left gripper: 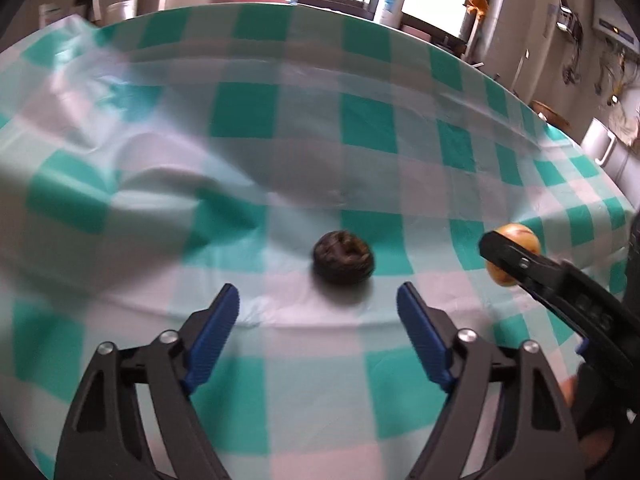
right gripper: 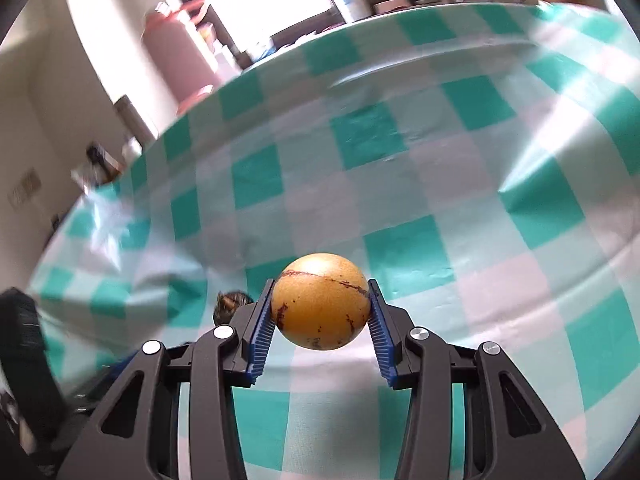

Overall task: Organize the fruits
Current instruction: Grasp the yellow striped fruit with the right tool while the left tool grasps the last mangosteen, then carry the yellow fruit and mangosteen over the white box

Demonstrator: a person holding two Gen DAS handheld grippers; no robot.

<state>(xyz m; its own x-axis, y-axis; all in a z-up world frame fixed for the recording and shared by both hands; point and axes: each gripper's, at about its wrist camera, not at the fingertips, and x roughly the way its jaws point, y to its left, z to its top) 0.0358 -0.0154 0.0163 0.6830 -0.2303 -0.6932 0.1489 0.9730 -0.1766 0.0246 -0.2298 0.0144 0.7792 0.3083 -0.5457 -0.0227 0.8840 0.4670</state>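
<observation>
Two fruits were in play on the table, which was draped in a green-and-white checked cloth (left gripper: 248,108). Clamped between the blue ribbed pads of the right gripper (right gripper: 320,308) was a round yellow fruit (right gripper: 320,300) streaked with dark brown marks, and it looked to be held off the cloth. From the left wrist view the same yellow fruit (left gripper: 520,236) peeked out behind the black finger of the right gripper (left gripper: 508,256), off to the right of the other fruit. That other one, a dark wrinkled fruit (left gripper: 343,256), sat on the cloth just ahead of the left gripper (left gripper: 318,300), whose jaws stood apart with nothing between them; the bare cloth lay between its tips and the fruit. The cloth bunched into soft folds at the left side. Beyond the far table edge stood a white bottle (left gripper: 394,0) with a blue cap by a bright window, a pink cylinder (right gripper: 180,52) and a white mug (left gripper: 600,144) at the right.
</observation>
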